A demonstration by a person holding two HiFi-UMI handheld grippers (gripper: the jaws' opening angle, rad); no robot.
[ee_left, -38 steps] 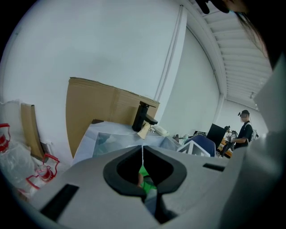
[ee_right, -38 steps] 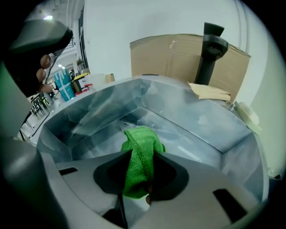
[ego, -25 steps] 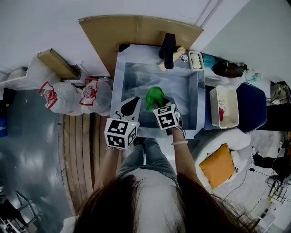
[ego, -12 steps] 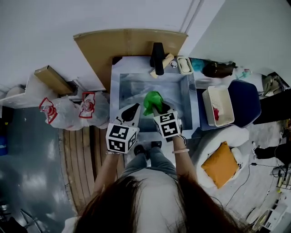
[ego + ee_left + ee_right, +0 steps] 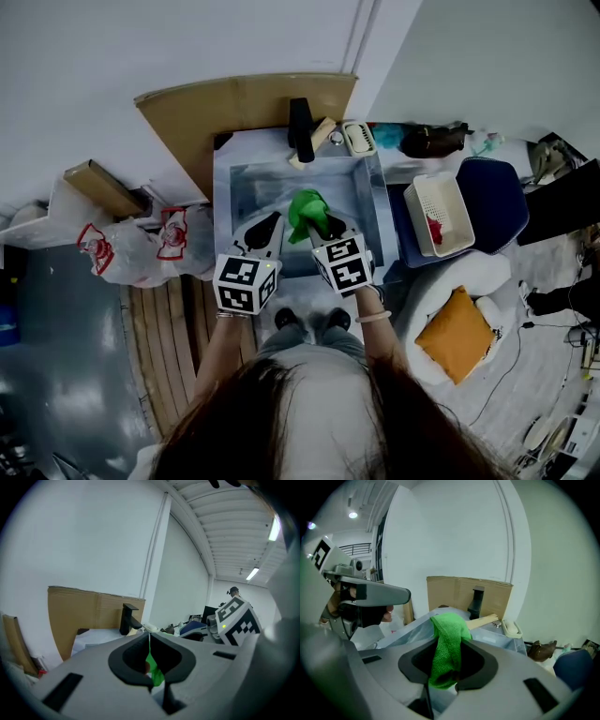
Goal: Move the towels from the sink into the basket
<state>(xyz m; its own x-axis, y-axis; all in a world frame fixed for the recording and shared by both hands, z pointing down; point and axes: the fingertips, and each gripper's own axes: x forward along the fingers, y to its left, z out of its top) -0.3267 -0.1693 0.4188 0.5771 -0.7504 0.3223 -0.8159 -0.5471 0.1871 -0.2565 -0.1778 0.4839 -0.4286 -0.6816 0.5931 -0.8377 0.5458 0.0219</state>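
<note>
Over the sink (image 5: 246,192), a green towel (image 5: 305,211) is held by the right gripper (image 5: 324,229). Its jaws are clenched on the cloth, which is seen in the right gripper view bunched between the two pads and folded over their far ends. The towel is thus kept above the basin, toward its near side, and is well apart from the basket (image 5: 442,202).

Just to the left, the left gripper (image 5: 149,638) is held beside the right one, pointing the same way. Its jaws are brought together at their tips, and nothing is seen clamped there. A sliver of green is glimpsed through the gap below the tips, but whether the cloth is touched cannot be told.

To the right of the sink, the white basket is set on a blue surface, and a small red item (image 5: 433,230) is seen lying inside it. At the far rim of the sink a black faucet (image 5: 302,131) is mounted, and a sheet of cardboard (image 5: 234,108) is propped against the wall behind it. To the left, plastic bags (image 5: 141,248) are piled on the floor, and an orange cushion (image 5: 457,335) is seen at the near right.
</note>
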